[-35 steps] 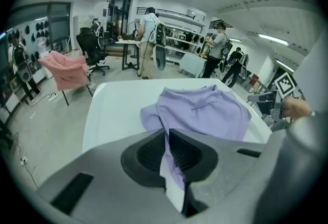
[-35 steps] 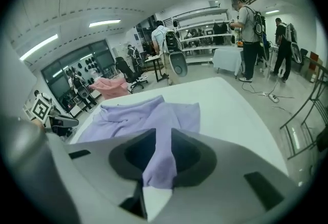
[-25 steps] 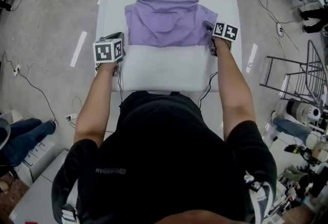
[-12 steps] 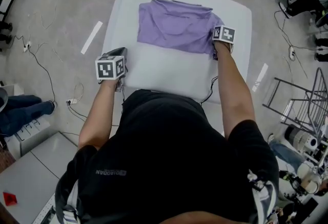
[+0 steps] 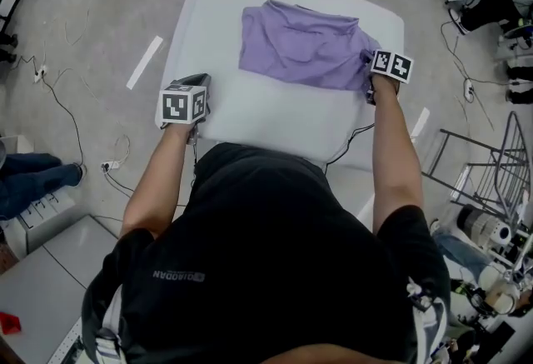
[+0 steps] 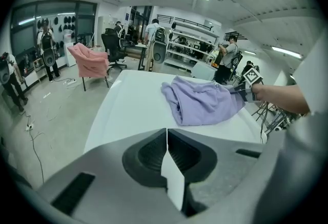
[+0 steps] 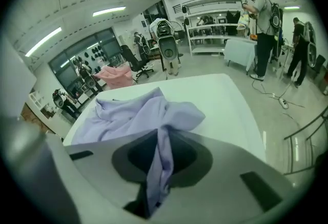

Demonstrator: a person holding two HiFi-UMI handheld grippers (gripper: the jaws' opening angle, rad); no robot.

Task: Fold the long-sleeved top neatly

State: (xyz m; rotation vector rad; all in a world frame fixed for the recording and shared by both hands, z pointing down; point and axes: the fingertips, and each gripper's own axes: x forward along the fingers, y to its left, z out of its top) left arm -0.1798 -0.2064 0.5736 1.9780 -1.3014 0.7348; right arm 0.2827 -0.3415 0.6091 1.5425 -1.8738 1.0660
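The lilac long-sleeved top lies bunched on the far half of the white table. My right gripper is at the top's right edge. Its jaws have just been closing, and a fold of the lilac fabric is pinched between them. The rest of the top spreads out beyond the jaws. My left gripper sits at the table's front left edge, clear of the cloth. It is shut with nothing in it. From there the top and the right gripper show across the table.
Bare white tabletop lies between the left gripper and the garment. A pink cloth hangs over a chair on the floor beyond. Several people stand near shelving. A metal rack stands to the right, and cables run over the floor.
The right gripper has shut on the top's right edge and drawn it toward the table's right side. The left gripper backed away from the top's left corner, then stayed still.
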